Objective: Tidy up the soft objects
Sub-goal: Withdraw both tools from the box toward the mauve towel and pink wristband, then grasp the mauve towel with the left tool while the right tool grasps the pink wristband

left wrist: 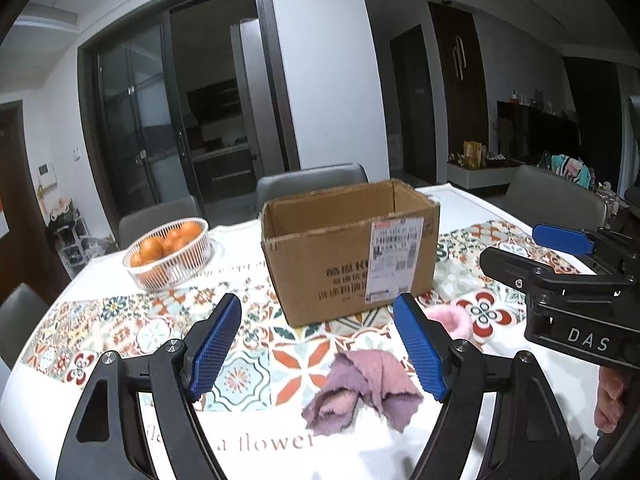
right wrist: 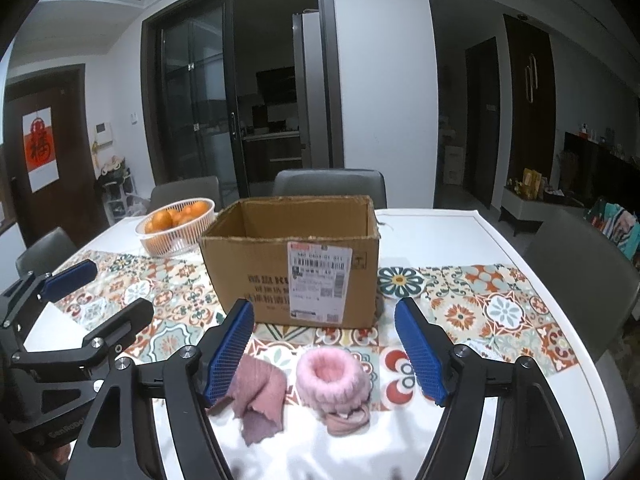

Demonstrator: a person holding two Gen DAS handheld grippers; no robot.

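both claws spread wide, holding nothing: left gripper (left wrist: 320,344) over the crumpled mauve knit cloth (left wrist: 362,390), right gripper (right wrist: 324,350) over the fluffy pink ring-shaped plush piece (right wrist: 332,380). both items lie on the patterned tablecloth (right wrist: 500,312), just in front of the open brown cardboard box (right wrist: 292,264). they look light, limp, compressible; pinch the cloth at its bunched middle, the plush across its rim. box carries a white shipping label (right wrist: 318,280), print too blurred. cloth print reads "a flower".

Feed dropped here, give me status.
Left gripper and right gripper open, empty. Purple cloth and pink fuzzy band lying on table. Cardboard box open behind them, path unobstructed.
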